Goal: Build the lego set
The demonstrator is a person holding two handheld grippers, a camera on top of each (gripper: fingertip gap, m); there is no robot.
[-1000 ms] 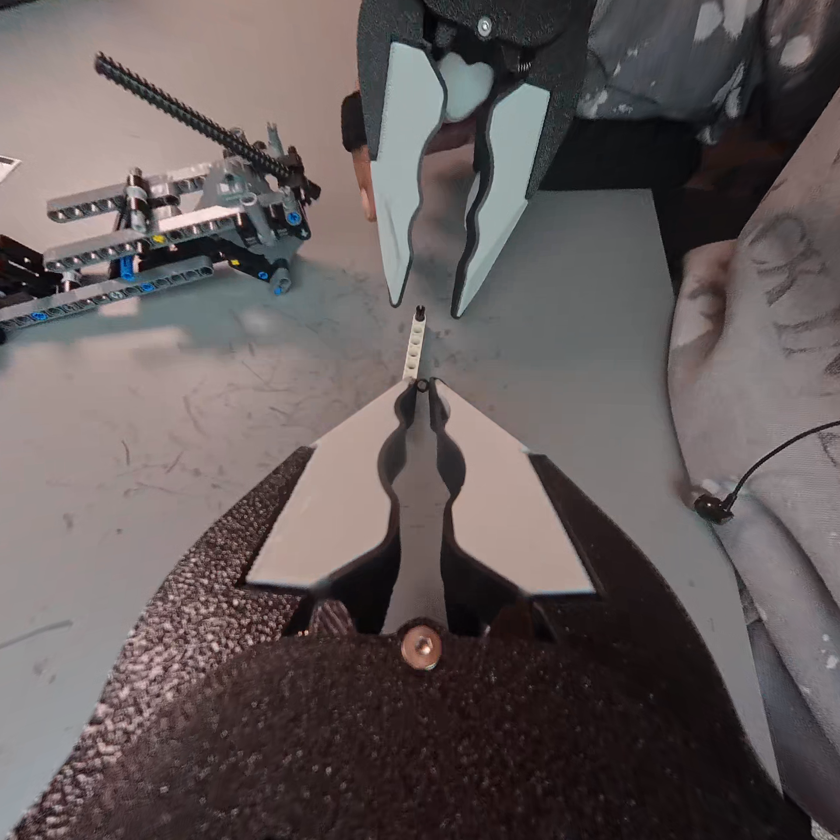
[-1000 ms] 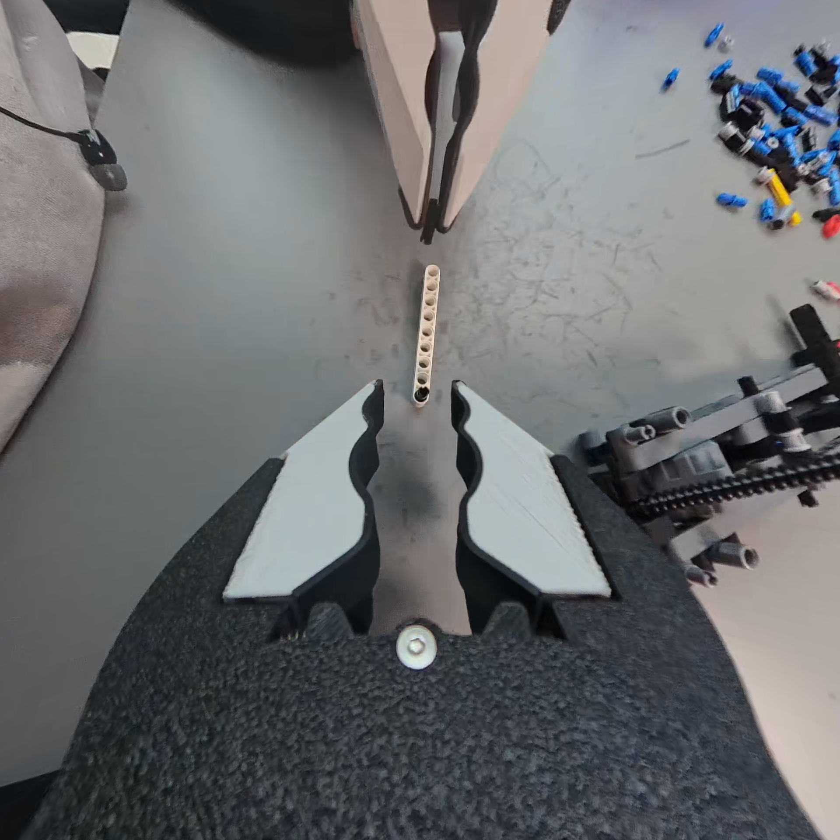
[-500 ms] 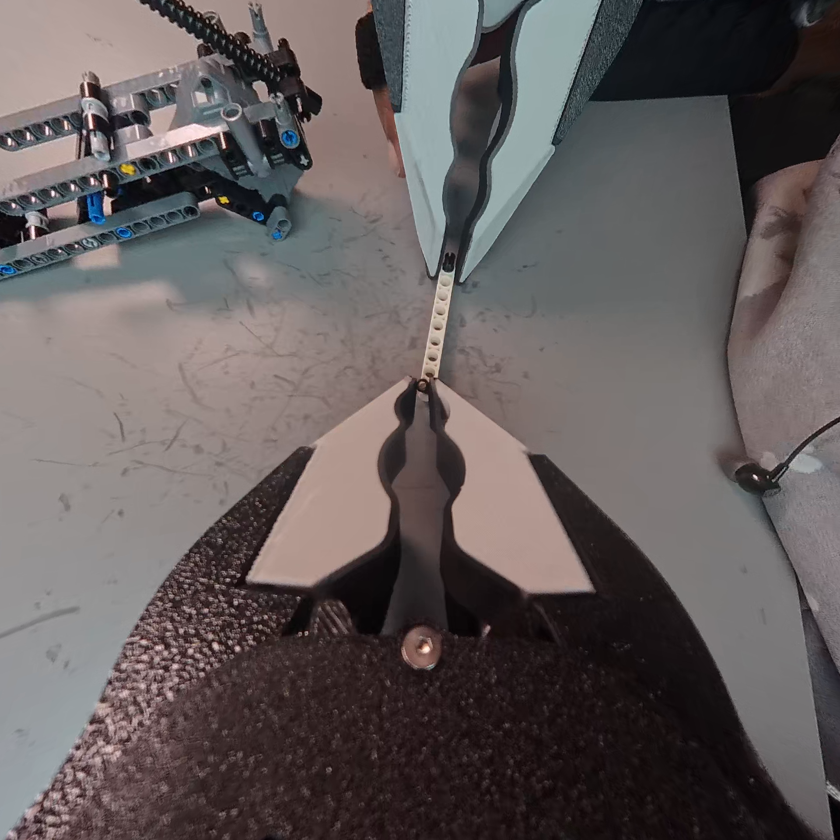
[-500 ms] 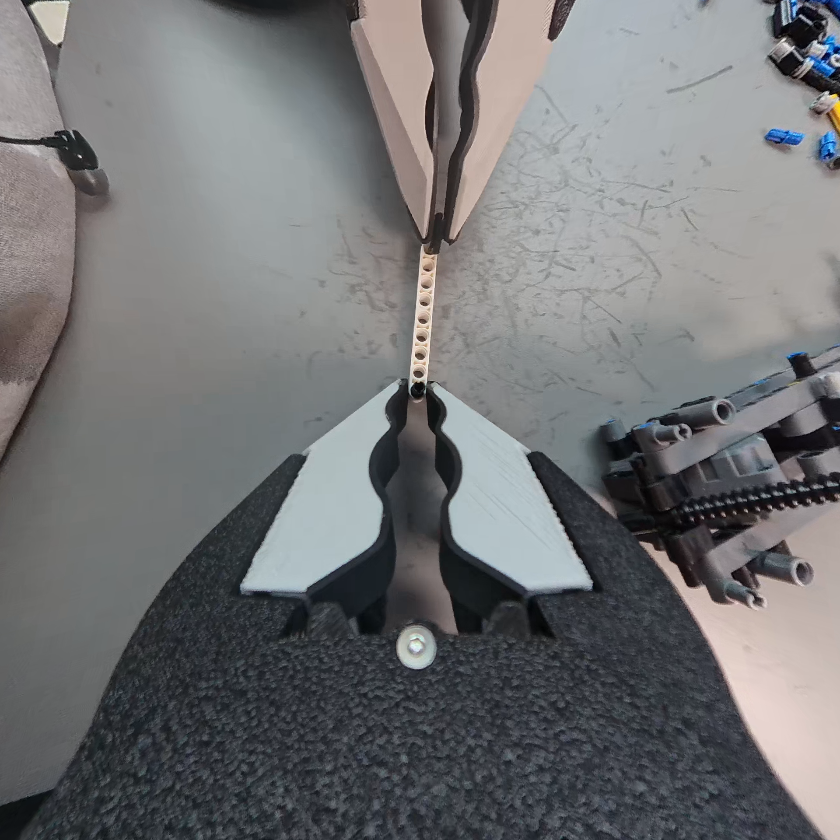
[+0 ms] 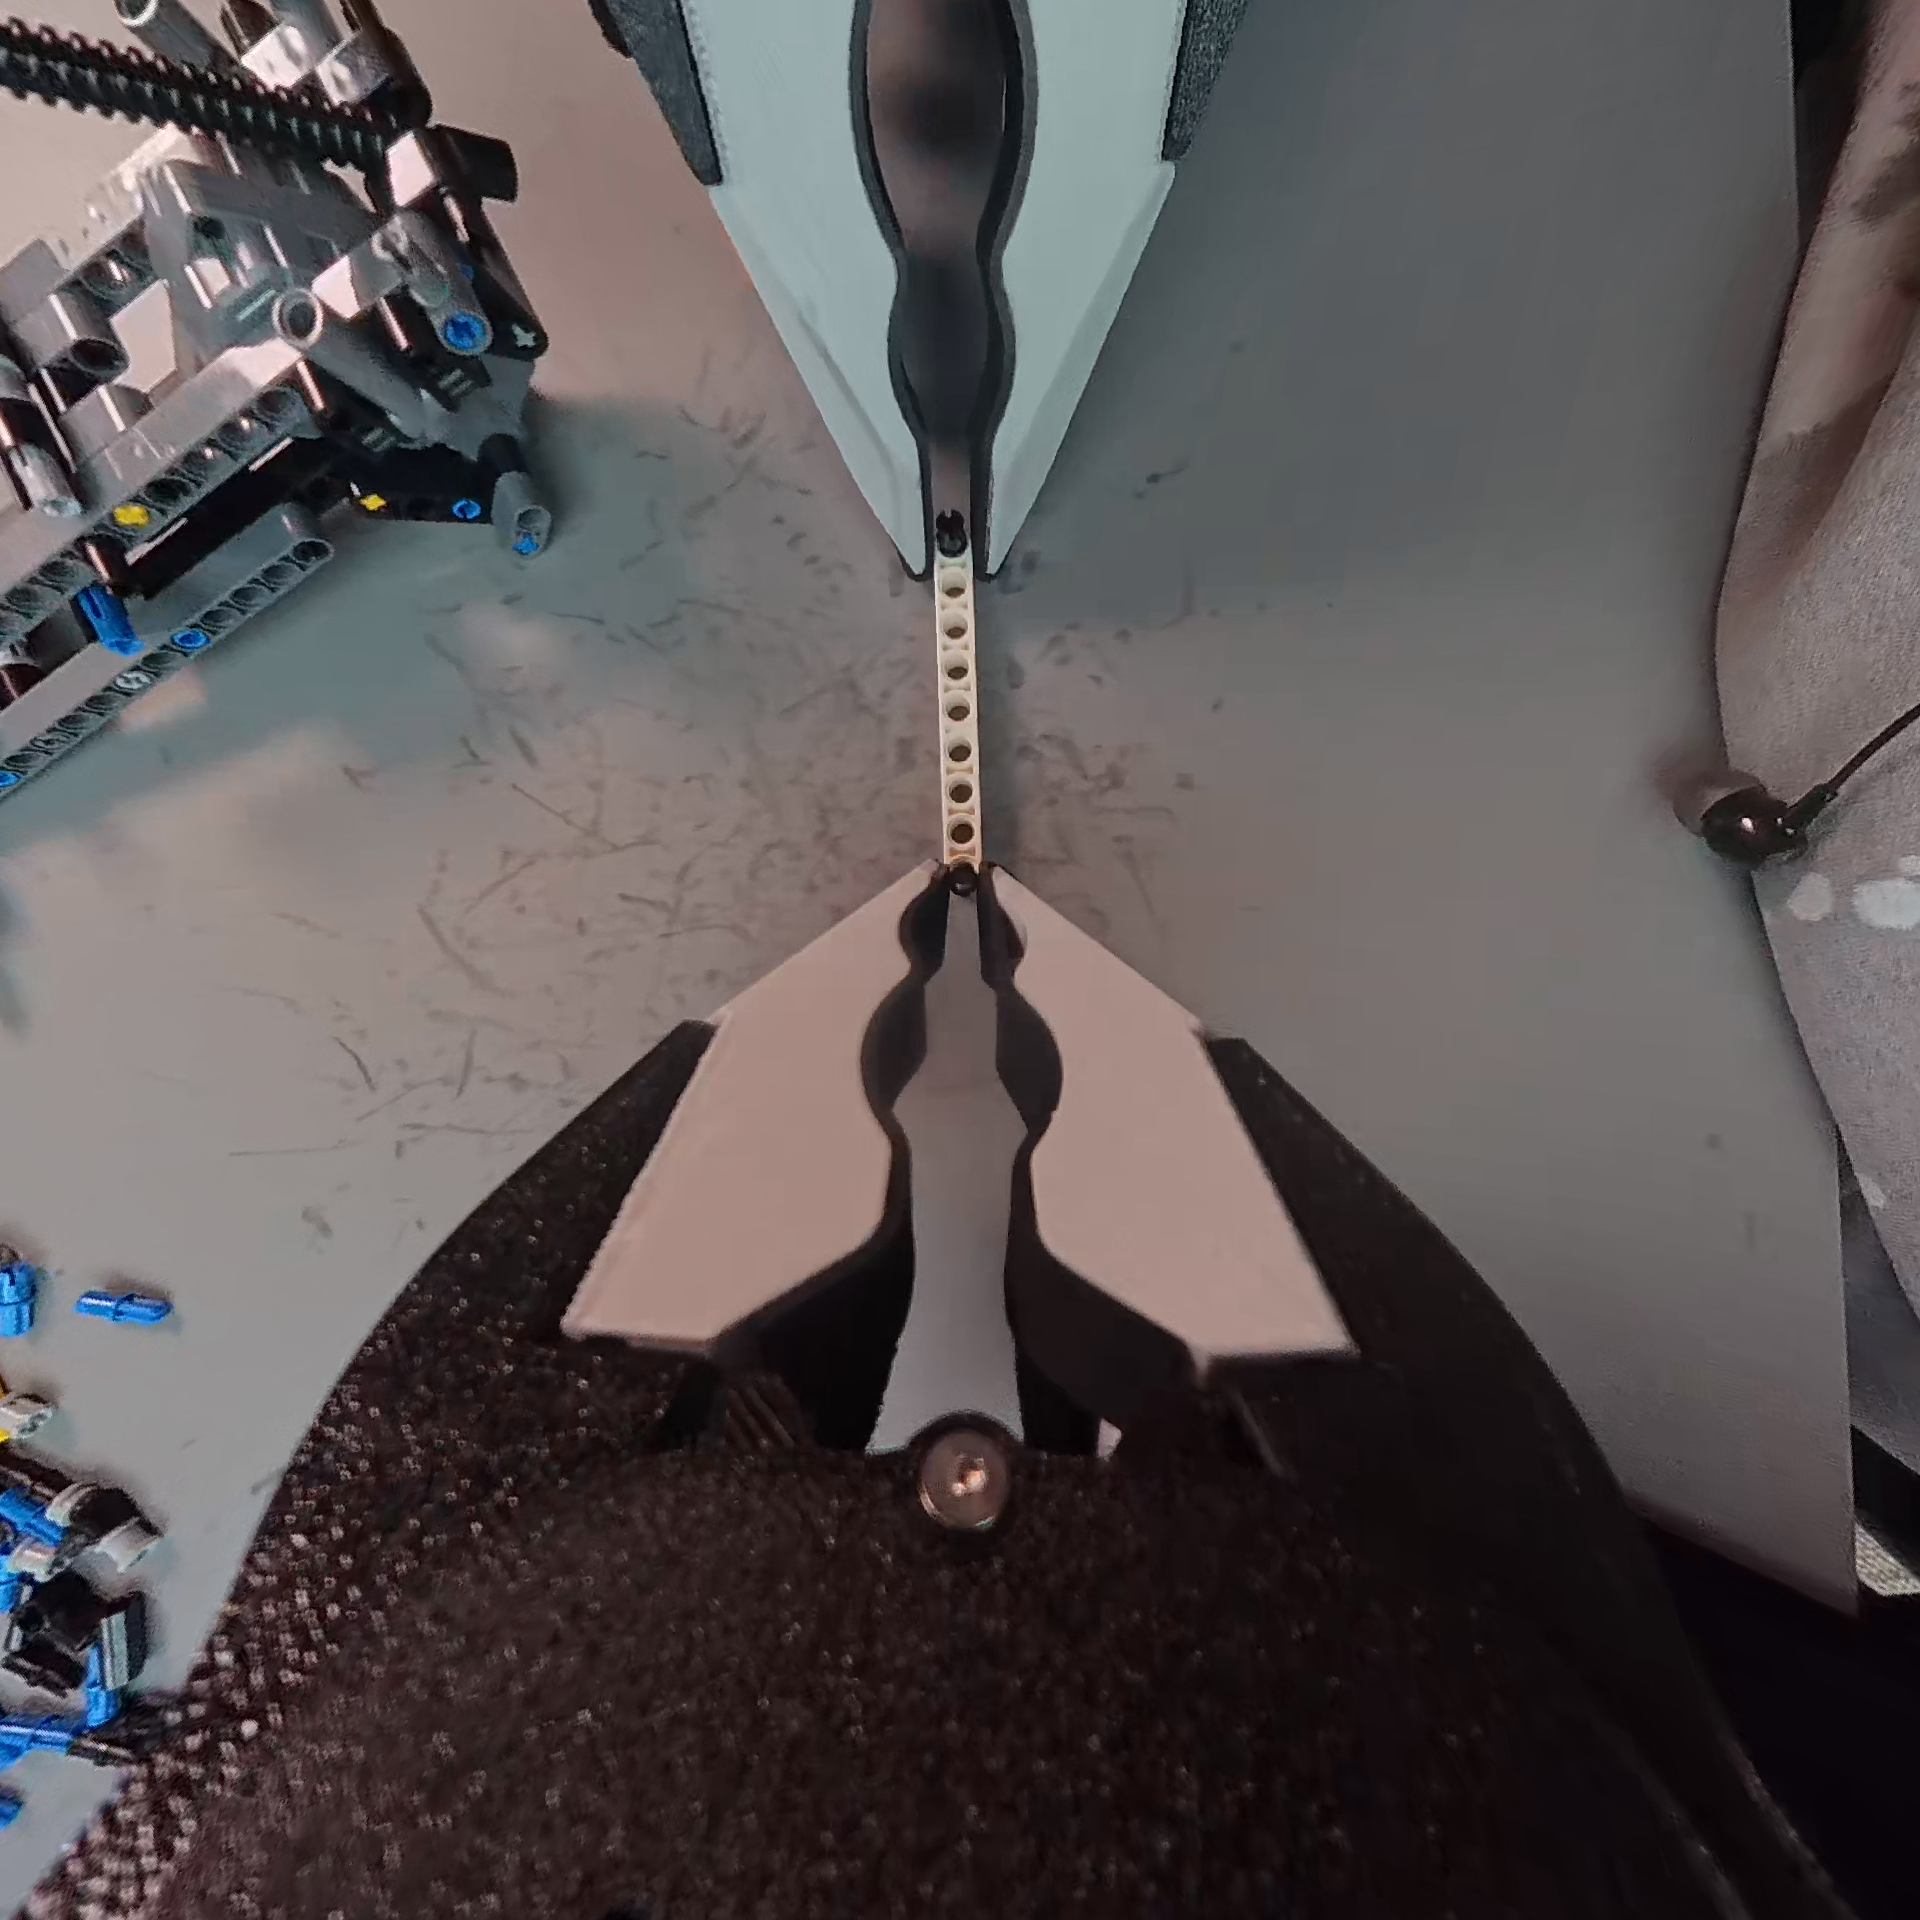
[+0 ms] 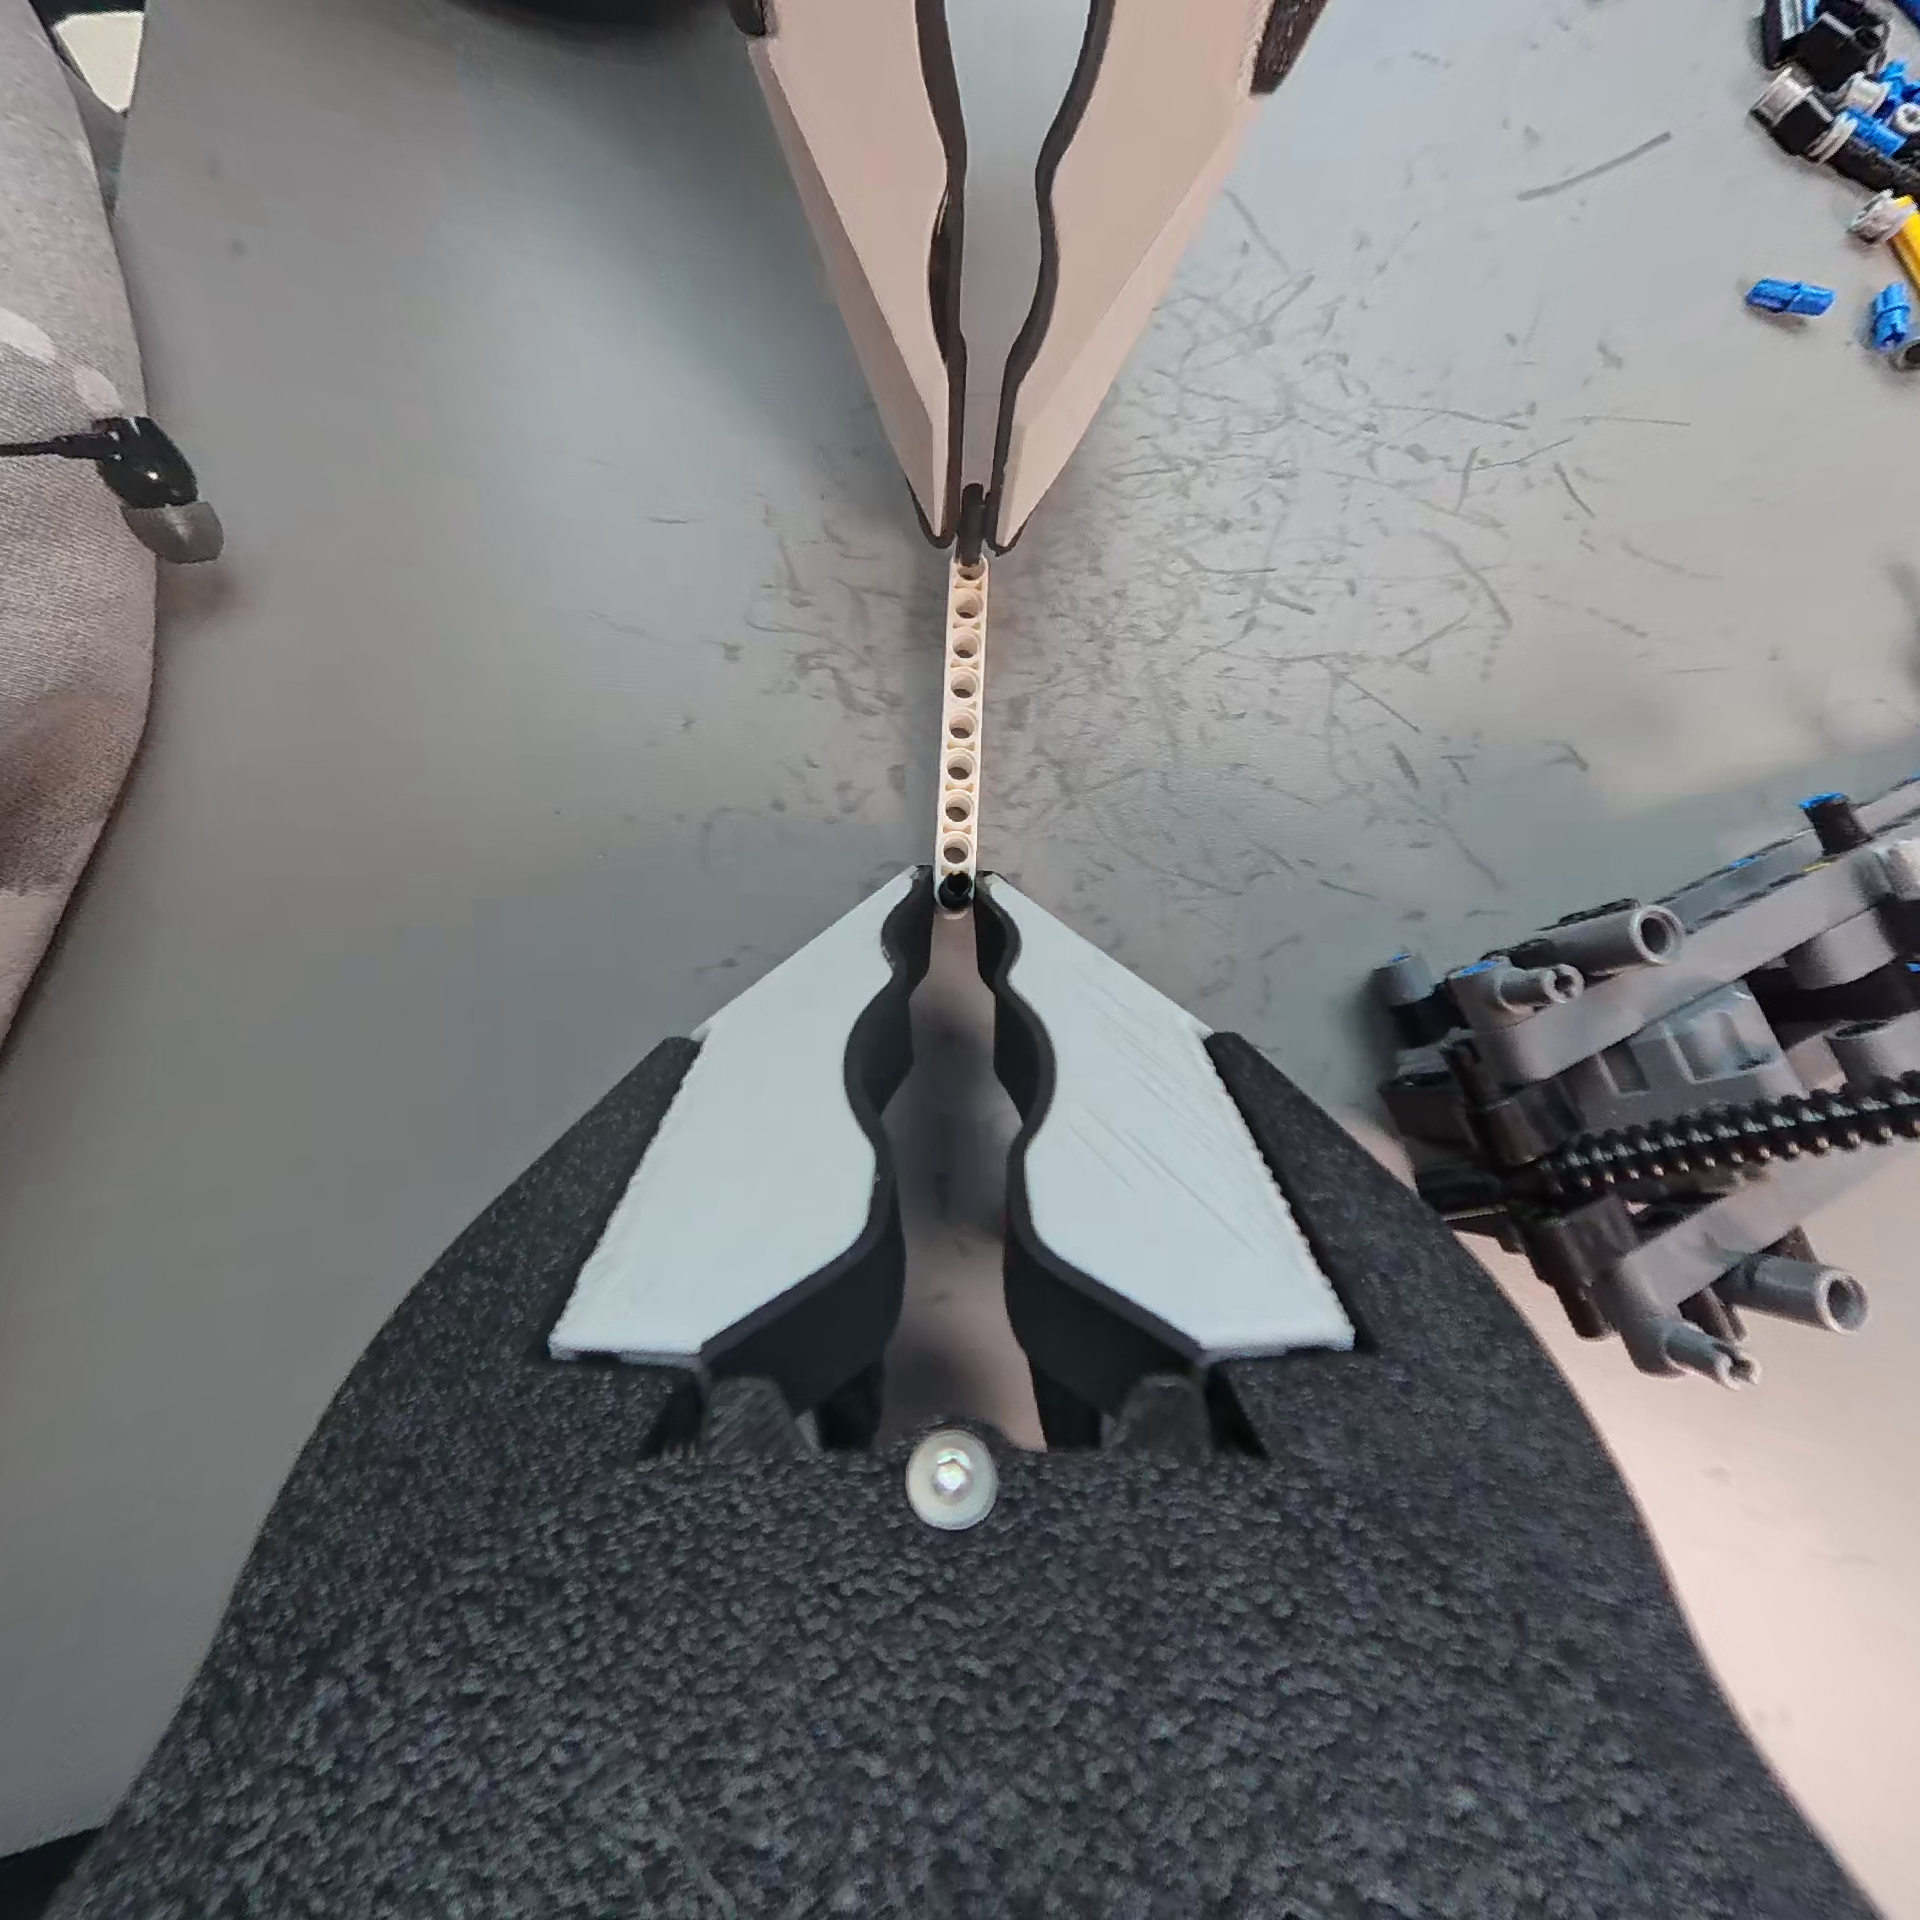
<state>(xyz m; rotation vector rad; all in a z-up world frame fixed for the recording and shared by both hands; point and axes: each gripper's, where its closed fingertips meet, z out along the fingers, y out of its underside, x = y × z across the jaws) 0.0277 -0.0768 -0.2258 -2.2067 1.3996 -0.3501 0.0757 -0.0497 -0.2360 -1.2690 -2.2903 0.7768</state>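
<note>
Gray model (image 5: pixel 260 343), loose pins (image 6: pixel 1860 156) beside beam (image 5: pixel 958 717).

We see a thin white beam (image 5: pixel 958 717) with round holes, held off the grey table, black pins at both ends.

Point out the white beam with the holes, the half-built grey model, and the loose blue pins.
white beam (image 5: pixel 958 717), left wrist view, mid-length.
grey model (image 6: pixel 1683 1081), right wrist view, its grey body.
blue pins (image 6: pixel 1789 298), right wrist view, one pin's middle.

A scratched grey table (image 5: pixel 1403 623) meets mottled grey fabric (image 5: pixel 1829 644) with a black cord (image 5: pixel 1860 764).
</note>
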